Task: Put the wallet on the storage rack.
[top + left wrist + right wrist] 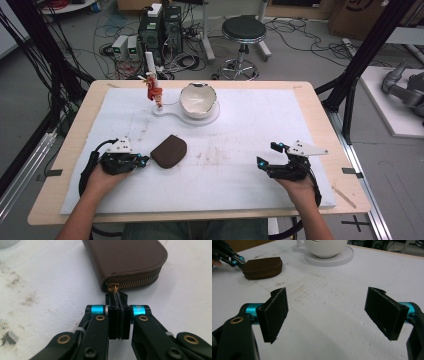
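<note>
White bowl [198,100] sits on a round white base [212,118] at the far middle of the white mat [260,145]; inside looks bare and glossy in the high view, contents otherwise can't tell. Small red figure [154,92] stands on the same base's left arm, just beside the bowl. Brown zip pouch [169,151] lies flat on the mat, left of centre, well apart from the bowl; smooth brown leather-like skin, rounded corners, stitched edge, brass zipper teeth [140,282] running along its side, zipper closed as far as visible. Left gripper [117,298] sits at the pouch's near-left corner, jaws pressed together on the thin dark pull tab hanging from the gold zipper slider [112,287]. Right gripper [325,312] rests low over the mat on the right side, jaws spread wide, nothing between them; bare stained mat ahead of it. Mat has scuff marks mid-way. Wide free mat between pouch and right gripper, and across the near edge. Wooden table [320,105] rim shows round the mat; black frame posts stand at both far corners.
</note>
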### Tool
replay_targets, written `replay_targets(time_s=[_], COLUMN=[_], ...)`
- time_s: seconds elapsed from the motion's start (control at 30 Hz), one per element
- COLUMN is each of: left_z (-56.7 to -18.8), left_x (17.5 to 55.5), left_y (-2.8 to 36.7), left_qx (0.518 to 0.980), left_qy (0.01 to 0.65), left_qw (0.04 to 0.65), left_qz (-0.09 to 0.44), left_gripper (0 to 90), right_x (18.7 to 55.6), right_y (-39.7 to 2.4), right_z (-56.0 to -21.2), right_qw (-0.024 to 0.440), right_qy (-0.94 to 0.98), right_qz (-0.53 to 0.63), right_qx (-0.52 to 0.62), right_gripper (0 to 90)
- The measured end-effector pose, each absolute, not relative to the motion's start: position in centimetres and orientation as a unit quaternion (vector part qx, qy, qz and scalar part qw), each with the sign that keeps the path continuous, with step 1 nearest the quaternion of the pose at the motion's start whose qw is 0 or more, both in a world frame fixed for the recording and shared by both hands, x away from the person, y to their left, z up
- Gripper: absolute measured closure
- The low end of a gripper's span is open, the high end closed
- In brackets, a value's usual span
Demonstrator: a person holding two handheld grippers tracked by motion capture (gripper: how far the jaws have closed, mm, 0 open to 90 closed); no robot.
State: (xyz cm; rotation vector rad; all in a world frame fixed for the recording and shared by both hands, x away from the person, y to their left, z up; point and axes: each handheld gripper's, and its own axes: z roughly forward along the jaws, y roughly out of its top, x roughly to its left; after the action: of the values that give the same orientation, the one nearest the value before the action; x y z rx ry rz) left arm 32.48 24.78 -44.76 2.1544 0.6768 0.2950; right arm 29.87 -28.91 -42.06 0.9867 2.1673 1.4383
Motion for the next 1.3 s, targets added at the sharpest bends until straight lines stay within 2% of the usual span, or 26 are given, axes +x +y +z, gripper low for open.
replay_targets(time_s=[0.1,0.27,0.4,0.8,1.3], left_z=[-43.6,-41.6,-41.0,-38.5,-35.2], left_x=[32.2,31.6,31.5,32.4,36.6], left_y=[24.8,24.6,24.5,24.2,21.6], left_qx=[0.844,0.795,0.773,0.752,0.742], left_qy=[0.261,0.249,0.252,0.255,0.263], left_qw=[0.453,0.543,0.575,0.599,0.606], left_qz=[0.118,0.106,0.095,0.107,0.114], left_gripper=[88.4,88.4,88.4,88.4,88.4], right_x=[29.9,29.9,30.0,30.1,30.3], right_y=[-29.0,-29.0,-28.9,-28.9,-28.9], right_z=[-42.0,-42.1,-42.0,-41.9,-42.0], right_qw=[0.178,0.180,0.179,0.180,0.175], right_qy=[0.766,0.766,0.766,0.764,0.765], right_qz=[0.509,0.510,0.509,0.512,0.513], right_qx=[0.350,0.349,0.349,0.349,0.347], right_gripper=[19.2,19.2,19.2,19.2,19.2])
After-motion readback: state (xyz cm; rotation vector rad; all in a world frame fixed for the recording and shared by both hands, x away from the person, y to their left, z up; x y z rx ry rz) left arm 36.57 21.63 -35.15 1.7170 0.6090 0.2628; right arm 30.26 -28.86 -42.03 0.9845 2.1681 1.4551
